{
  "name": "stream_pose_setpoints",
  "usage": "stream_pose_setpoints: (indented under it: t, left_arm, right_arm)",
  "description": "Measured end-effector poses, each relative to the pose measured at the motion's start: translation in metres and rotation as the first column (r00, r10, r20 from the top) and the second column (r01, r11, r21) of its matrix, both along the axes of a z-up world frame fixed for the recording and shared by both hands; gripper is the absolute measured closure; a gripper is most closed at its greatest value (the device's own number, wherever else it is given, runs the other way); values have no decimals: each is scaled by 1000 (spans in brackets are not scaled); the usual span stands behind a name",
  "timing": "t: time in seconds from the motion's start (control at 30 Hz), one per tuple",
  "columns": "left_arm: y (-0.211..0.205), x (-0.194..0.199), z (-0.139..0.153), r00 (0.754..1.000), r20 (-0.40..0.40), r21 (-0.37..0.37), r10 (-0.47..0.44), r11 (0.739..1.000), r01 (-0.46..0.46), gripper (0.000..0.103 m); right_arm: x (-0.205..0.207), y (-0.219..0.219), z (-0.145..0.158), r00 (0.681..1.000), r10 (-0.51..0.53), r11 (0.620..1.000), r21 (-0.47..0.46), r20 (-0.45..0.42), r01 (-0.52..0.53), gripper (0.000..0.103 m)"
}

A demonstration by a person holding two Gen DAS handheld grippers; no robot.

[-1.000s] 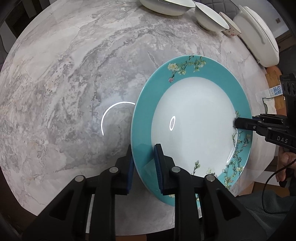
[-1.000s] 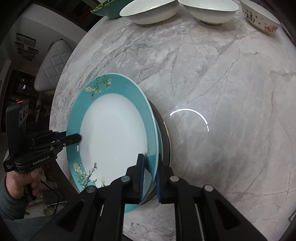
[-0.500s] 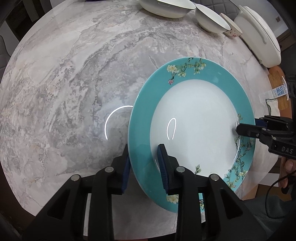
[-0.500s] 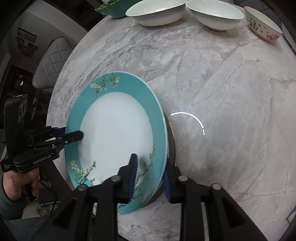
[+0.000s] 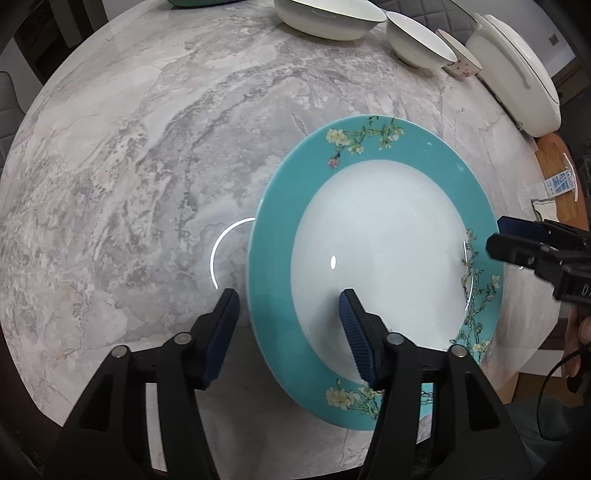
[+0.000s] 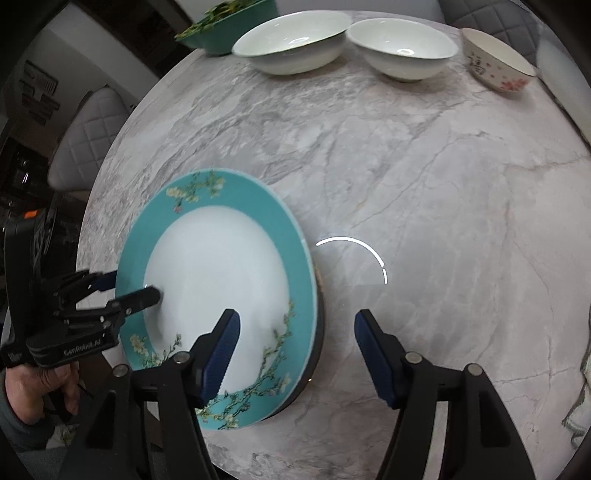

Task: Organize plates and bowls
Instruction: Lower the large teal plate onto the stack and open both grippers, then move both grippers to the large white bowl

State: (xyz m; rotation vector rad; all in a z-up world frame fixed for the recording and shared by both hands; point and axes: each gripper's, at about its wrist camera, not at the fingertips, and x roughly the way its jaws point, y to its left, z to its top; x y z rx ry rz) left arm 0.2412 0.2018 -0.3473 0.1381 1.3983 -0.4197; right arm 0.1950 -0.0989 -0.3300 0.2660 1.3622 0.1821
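A teal-rimmed plate with a white centre and blossom sprigs [image 5: 373,266] lies flat on the marble table [image 5: 147,166], near its front edge. It also shows in the right wrist view [image 6: 218,280], resting on a dark-edged plate beneath it. My left gripper [image 5: 291,328] is open, its jaws straddling the plate's left rim without gripping. My right gripper [image 6: 295,350] is open, its jaws straddling the right rim. Each gripper shows at the plate's edge in the other's view: the right one in the left wrist view [image 5: 517,243], the left one in the right wrist view [image 6: 122,291].
Along the far edge stand two white bowls [image 6: 291,44] [image 6: 404,50], a small flowered bowl [image 6: 496,62] and a teal bowl with greens [image 6: 225,27]. A white lidded dish [image 5: 517,77] sits at the far right. Quilted chairs surround the table.
Both grippers held the plate tilted above the table, then lowered it flat. Both have now opened and let go of its rim.
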Motion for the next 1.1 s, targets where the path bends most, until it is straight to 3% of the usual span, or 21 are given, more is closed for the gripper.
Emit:
stream_pose_setpoints:
  t: [0.07,0.17,0.2,0.23,0.27,0.3,0.33,0.37,0.4,0.43,0.47,0.57,0.7,0.77,0.83,0.9,1.0,1.1]
  left_arm:
    - [8,-2,8,999,32,5,40,999,-40,46]
    - [20,0,29,982,114,58,149,986,-157,46]
    - [24,-4,45,966,197,46,167,983,-179,46]
    - [28,-9,59,948,269,10,172,983,-181,46]
    - [33,-15,77,915,358,-58,185,983,-176,46]
    - [38,-20,92,879,429,-131,208,977,-167,45]
    - [41,-21,98,859,462,-156,220,974,-165,32]
    - [41,-15,100,863,456,-133,216,976,-174,29]
    - [40,-5,98,892,401,-125,207,977,-170,29]
    - [41,4,97,912,351,-156,212,974,-166,29]
    - [44,11,100,917,325,-191,230,966,-174,29]
    - [51,23,121,879,394,-240,268,953,-183,30]
    - [44,46,154,809,533,-224,247,964,-147,29]
    - [35,72,162,816,524,-216,244,965,-149,27]
    - [26,95,165,828,501,-228,252,961,-155,27]
    - [15,117,171,827,502,-225,253,962,-157,27]
    - [-12,149,174,860,477,-168,180,979,-111,27]
    - [-36,193,156,919,375,-96,125,991,-96,27]
  right_arm:
    - [2,-7,7,999,-34,999,0,22,34,36]
    - [-1,-19,42,980,-80,997,8,182,80,36]
    - [-8,-24,60,951,-99,995,29,291,95,32]
    - [-16,-28,79,905,-115,993,56,410,101,10]
    - [-22,-31,92,858,-125,992,75,499,101,0]
    - [-27,-33,98,820,-137,991,86,556,107,0]
    - [-23,-34,97,825,-128,992,87,551,96,0]
    - [-15,-34,91,869,-110,993,94,482,74,0]
    - [-6,-33,81,921,-85,994,97,380,51,0]
    - [-2,-31,76,941,-64,994,104,332,31,0]
    - [-3,-29,77,940,-63,993,115,336,26,0]
    - [-11,-23,109,886,-55,998,57,460,32,0]
    - [-18,-16,161,751,56,983,-168,658,74,0]
    - [-8,-23,175,725,92,965,-240,682,104,0]
    - [15,-44,178,765,45,976,-193,643,104,0]
    - [38,-74,179,797,-89,991,-25,597,130,0]
    - [80,-110,177,847,-203,971,211,492,111,0]
    - [122,-113,184,892,-129,978,203,433,43,0]
